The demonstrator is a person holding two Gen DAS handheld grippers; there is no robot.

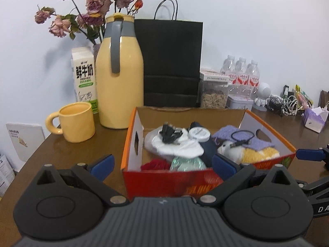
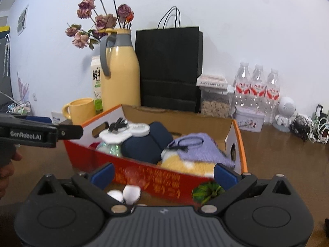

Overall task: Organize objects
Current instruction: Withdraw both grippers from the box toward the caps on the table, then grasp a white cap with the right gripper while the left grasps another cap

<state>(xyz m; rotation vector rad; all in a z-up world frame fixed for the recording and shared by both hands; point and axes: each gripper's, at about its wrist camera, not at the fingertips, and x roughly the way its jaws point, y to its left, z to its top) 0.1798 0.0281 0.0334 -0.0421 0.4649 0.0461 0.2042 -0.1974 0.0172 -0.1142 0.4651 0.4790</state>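
A white wall backs a brown wooden counter (image 1: 67, 154) crowded along its far edge. Through the left wrist camera I see the cardboard box (image 1: 205, 177), orange-edged with a red printed front, sitting mid-counter just ahead of my left gripper (image 1: 162, 163). Its jaws stand wide with nothing between them, straddling the box's near left part. Inside lie a white cloth (image 1: 176, 146) with a black cable bundle (image 1: 169, 134) on top, a round white tin (image 1: 199, 133), a purple knit piece (image 1: 244, 139) and a yellow-and-white plush (image 1: 253, 153). Behind the box stand a yellow thermos (image 1: 119, 76), a yellow mug (image 1: 76, 121), a black paper bag (image 1: 170, 61) and a milk carton (image 1: 84, 78) reading "FRESH MILK" under Chinese characters. The box's front print is blurred beyond reading.

From the right wrist camera, my right gripper (image 2: 163, 174) also has its jaws spread wide and empty, close to the box's (image 2: 156, 177) near wall. Yellow characters there are smeared. A dark blue rounded item (image 2: 147, 144) shows in the middle. The other gripper enters from the left, marked "GenRobot.AI". Two white rounded things (image 2: 128, 192) sit low between my fingers; I cannot identify them.
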